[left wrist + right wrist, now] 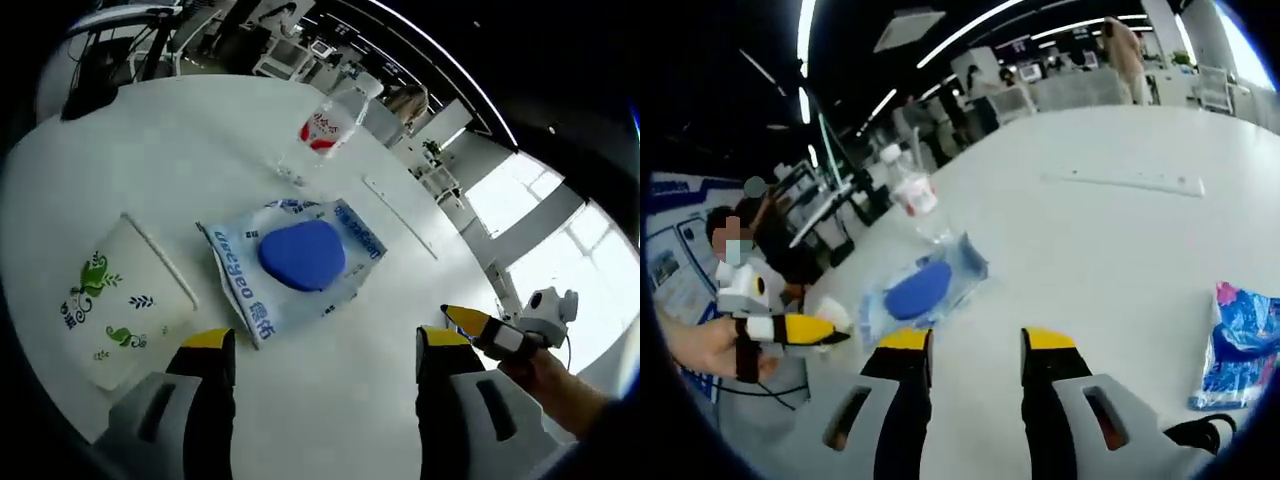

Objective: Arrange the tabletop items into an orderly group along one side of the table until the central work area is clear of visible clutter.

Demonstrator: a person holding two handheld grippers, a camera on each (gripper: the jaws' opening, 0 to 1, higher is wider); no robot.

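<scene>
On the white table [200, 150] lies a blue-and-white packet [290, 265] with a blue oval pad [302, 255] on top of it. My left gripper [325, 342] stands open just short of the packet's near edge, nothing between its yellow-tipped fingers. A clear water bottle [332, 122] with a red label is behind the packet. My right gripper [976, 342] is open and holds nothing, aimed at the same packet [925, 290] and bottle [912, 190]. It enters the left gripper view from the right [478, 325], held in a hand.
A white pack with green plant print [115, 300] lies left of the packet. A thin white strip [400, 215] lies beyond it. A pink-and-blue packet [1245, 345] sits at the right edge of the right gripper view. Chairs, desks and people stand around the table.
</scene>
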